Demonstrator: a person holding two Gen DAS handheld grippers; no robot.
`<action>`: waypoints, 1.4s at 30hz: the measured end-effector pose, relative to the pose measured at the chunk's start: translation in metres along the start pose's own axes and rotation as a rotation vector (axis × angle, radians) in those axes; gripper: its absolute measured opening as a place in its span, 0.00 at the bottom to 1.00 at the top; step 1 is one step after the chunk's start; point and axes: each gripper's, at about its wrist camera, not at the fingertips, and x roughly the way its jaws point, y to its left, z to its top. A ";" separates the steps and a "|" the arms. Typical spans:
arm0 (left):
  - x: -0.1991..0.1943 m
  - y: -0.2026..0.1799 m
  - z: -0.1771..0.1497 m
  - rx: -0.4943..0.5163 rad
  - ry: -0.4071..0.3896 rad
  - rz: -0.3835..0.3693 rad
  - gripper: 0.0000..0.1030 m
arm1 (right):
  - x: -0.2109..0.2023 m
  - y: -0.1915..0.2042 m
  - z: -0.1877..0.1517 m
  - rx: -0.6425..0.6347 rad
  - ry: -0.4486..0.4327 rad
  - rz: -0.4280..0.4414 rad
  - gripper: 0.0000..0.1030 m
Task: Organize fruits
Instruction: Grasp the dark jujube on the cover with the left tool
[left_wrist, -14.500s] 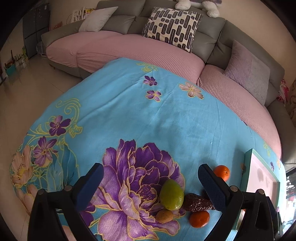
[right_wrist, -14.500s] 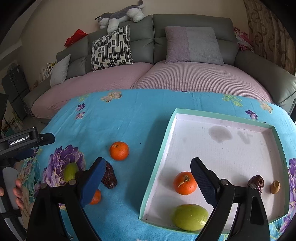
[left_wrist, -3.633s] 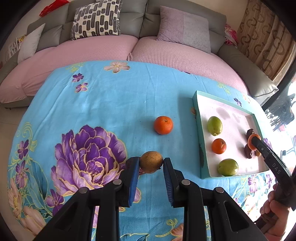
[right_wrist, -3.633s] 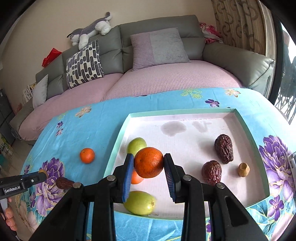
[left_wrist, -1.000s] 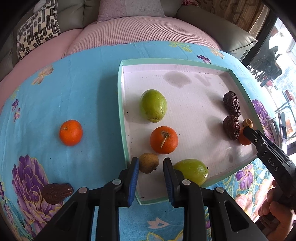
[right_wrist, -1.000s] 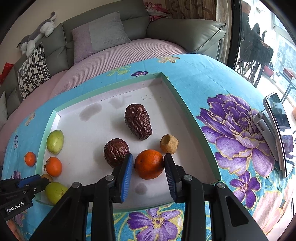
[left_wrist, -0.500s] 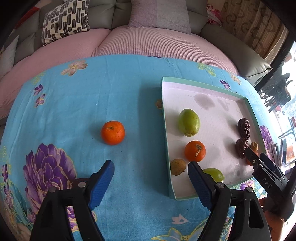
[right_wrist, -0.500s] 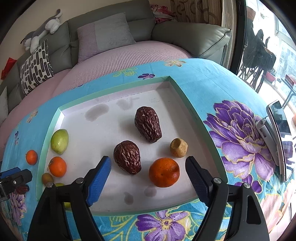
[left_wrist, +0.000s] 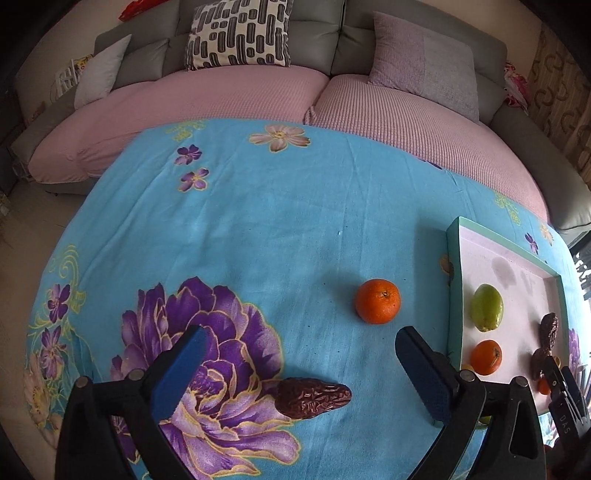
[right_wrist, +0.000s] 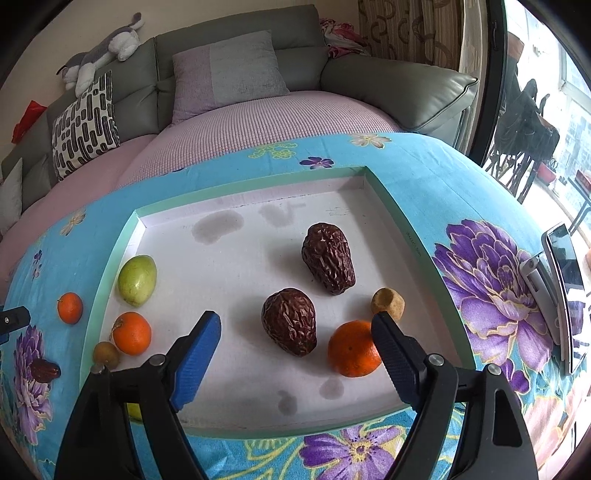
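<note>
Date (left_wrist: 313, 397) lies on cloth between the left tool's (left_wrist: 300, 373) opening, empty jaws.

I count 10 pieces of fruit in 4 kinds.

- oranges: 3. 2 in the tray (right_wrist: 132, 333) (right_wrist: 354, 349), 1 on the cloth (right_wrist: 69, 307).
- dates: 3. 2 in the tray (right_wrist: 328, 257) (right_wrist: 289, 321), 1 on the cloth (right_wrist: 44, 370).
- green fruits: 2, both in the tray (right_wrist: 137, 275) (right_wrist: 133, 410); the 2nd is mostly hidden.
- small brown fruits: 2, both in the tray (right_wrist: 388, 304) (right_wrist: 106, 353).

Other items I count:

- tray (right_wrist: 255, 186): 1.
- flowered cloth (left_wrist: 295, 206): 1.
- sofa (left_wrist: 340, 33): 1.
- cushions: 3 (left_wrist: 238, 33) (left_wrist: 424, 61) (left_wrist: 99, 75).
- plush toy (right_wrist: 99, 55): 1.
</note>
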 end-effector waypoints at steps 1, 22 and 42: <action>0.000 0.004 0.001 -0.014 -0.002 0.004 1.00 | -0.001 0.004 0.001 -0.008 -0.010 0.014 0.82; -0.021 0.085 -0.003 -0.264 -0.082 0.115 1.00 | -0.009 0.119 -0.004 -0.236 -0.023 0.213 0.82; 0.023 0.002 -0.020 0.014 0.115 -0.026 0.93 | -0.004 0.104 -0.002 -0.185 -0.025 0.153 0.82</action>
